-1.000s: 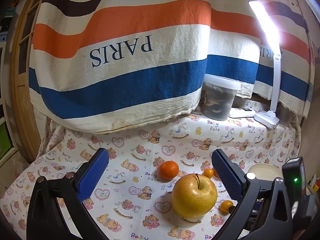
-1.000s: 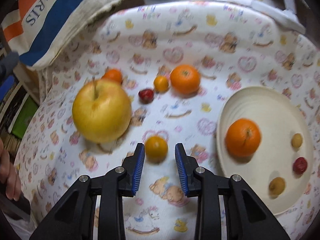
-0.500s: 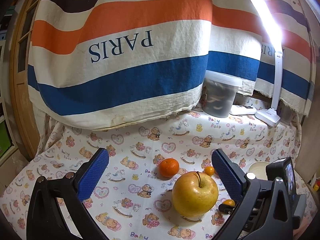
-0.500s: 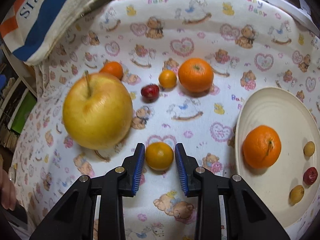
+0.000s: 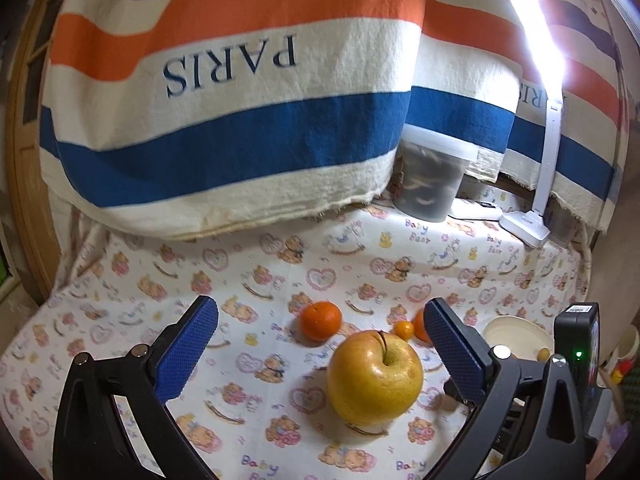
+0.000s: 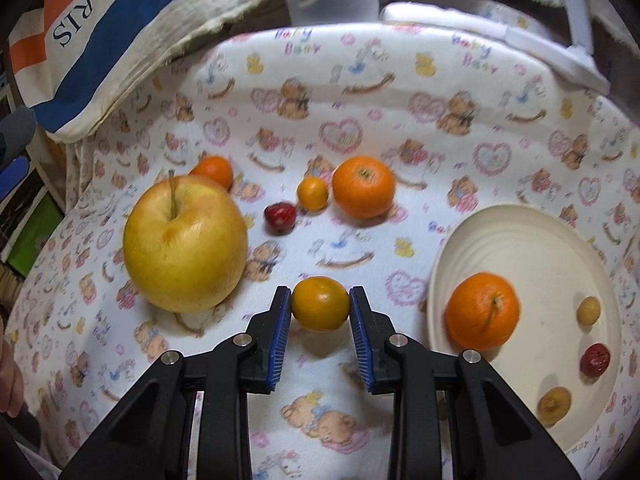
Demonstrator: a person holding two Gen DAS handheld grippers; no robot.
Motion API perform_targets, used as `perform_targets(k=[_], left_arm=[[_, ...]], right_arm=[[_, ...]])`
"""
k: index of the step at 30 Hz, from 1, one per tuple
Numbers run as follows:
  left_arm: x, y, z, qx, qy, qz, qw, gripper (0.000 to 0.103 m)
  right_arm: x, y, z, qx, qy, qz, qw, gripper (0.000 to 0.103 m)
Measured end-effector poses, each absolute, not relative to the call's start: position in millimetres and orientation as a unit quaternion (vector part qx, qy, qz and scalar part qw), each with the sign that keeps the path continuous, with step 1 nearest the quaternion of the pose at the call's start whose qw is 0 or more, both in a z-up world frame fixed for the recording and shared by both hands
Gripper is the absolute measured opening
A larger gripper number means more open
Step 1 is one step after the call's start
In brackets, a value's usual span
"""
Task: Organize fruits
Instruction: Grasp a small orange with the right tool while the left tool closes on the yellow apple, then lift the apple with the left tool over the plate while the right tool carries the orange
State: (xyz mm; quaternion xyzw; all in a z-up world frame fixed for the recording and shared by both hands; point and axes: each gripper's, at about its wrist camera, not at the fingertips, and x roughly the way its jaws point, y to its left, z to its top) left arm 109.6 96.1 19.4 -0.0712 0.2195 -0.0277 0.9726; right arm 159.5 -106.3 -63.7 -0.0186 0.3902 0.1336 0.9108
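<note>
In the right wrist view my right gripper (image 6: 320, 308) is shut on a small orange kumquat (image 6: 320, 303), both blue pads touching its sides, just above the cloth. A big yellow apple (image 6: 185, 243) lies to its left. Behind are a red date (image 6: 280, 218), a small kumquat (image 6: 312, 193) and two mandarins (image 6: 363, 186) (image 6: 214, 170). The cream plate (image 6: 552, 256) on the right holds a mandarin (image 6: 482, 311) and three small fruits. In the left wrist view my left gripper (image 5: 320, 344) is open and empty, above the apple (image 5: 375, 376) and a mandarin (image 5: 321, 320).
A striped "PARIS" cloth (image 5: 240, 112) hangs over the back. A lidded plastic tub (image 5: 432, 180) and a lit white desk lamp (image 5: 532, 120) stand at the back right. The baby-print tablecloth (image 6: 360, 100) covers the table. A dark device with a green light (image 5: 578, 344) sits on the right gripper.
My right gripper moved forward around the kumquat and closed on it. The left gripper rose slightly and stayed open.
</note>
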Motion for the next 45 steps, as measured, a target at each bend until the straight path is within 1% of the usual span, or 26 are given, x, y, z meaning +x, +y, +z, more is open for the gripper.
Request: perform_targets(k=[4,8,13,17,19,25,27,30,33,38,41,45], left_arm=[[116,90,12,-0.075,0.245,-0.058,0.965,0.102],[130,76,-4,-0.062,0.271,-0.101,0.955,0.102],[151,43,-39,0.021,0.320,-0.106,0.941,0.101],[150,19,-55,0.076,0.323,-0.089,0.939,0.101],[154,12,-62,0.090,0.339,-0.093,0.932,0.101],[171,25,-72,0.032,0.384,-0.091,0.918,0.101],[175,31,-75,0.015,0.396,-0.087,0.914,0.096],[173,31,-75,0.009,0.394,-0.098,0.914,0.089],[171,26,-74,0.025,0.391,-0.090,0.915,0.088],[174,30,-73,0.006,0.387,-0.080,0.919,0.087],[165,34,-65,0.001,0.356,-0.082,0.931,0.087],[146,29,-52,0.025,0.302,-0.072,0.950,0.087]], right_arm=[[157,-118,-61,0.001,0.370,0.129,0.920,0.031],[153,-130,-55,0.012,0.367,0.127,0.922,0.031],[139,-146,-45,0.000,0.353,0.122,0.928,0.031],[126,-167,-41,0.005,0.348,0.121,0.930,0.031],[123,-175,-43,0.002,0.353,0.116,0.928,0.031],[109,-203,-46,-0.001,0.350,0.117,0.929,0.031],[105,-213,-43,0.004,0.343,0.116,0.932,0.031],[103,-227,-39,0.017,0.325,0.112,0.939,0.031],[104,-233,-40,0.014,0.319,0.102,0.942,0.031],[103,-240,-40,0.019,0.318,0.105,0.942,0.031],[97,-246,-33,0.030,0.304,0.100,0.947,0.031],[91,-261,-21,0.056,0.283,0.090,0.953,0.031]])
